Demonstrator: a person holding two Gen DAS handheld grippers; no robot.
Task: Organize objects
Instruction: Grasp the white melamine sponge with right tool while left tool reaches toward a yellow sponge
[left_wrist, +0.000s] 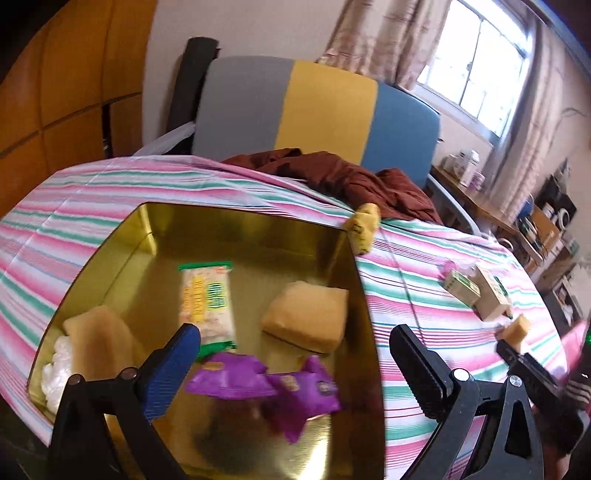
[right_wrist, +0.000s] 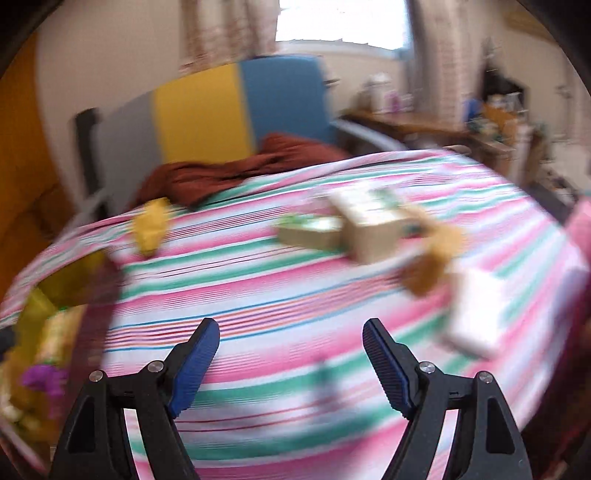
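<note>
Two purple snack packets (left_wrist: 266, 384), crumpled.

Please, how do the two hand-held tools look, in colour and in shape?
Both have black plastic arms with triangular cut-outs and silver rivets. The right tool has two ribbed blue pads. On the left tool, one pad is blue; the other looks black and ribbed.

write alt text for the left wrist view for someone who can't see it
An open left gripper hangs over a gold tin on a striped tablecloth, holding nothing. The tin contains purple packets, a green-edged packet and two tan blocks. Small cartons lie on the cloth outside it.
</note>
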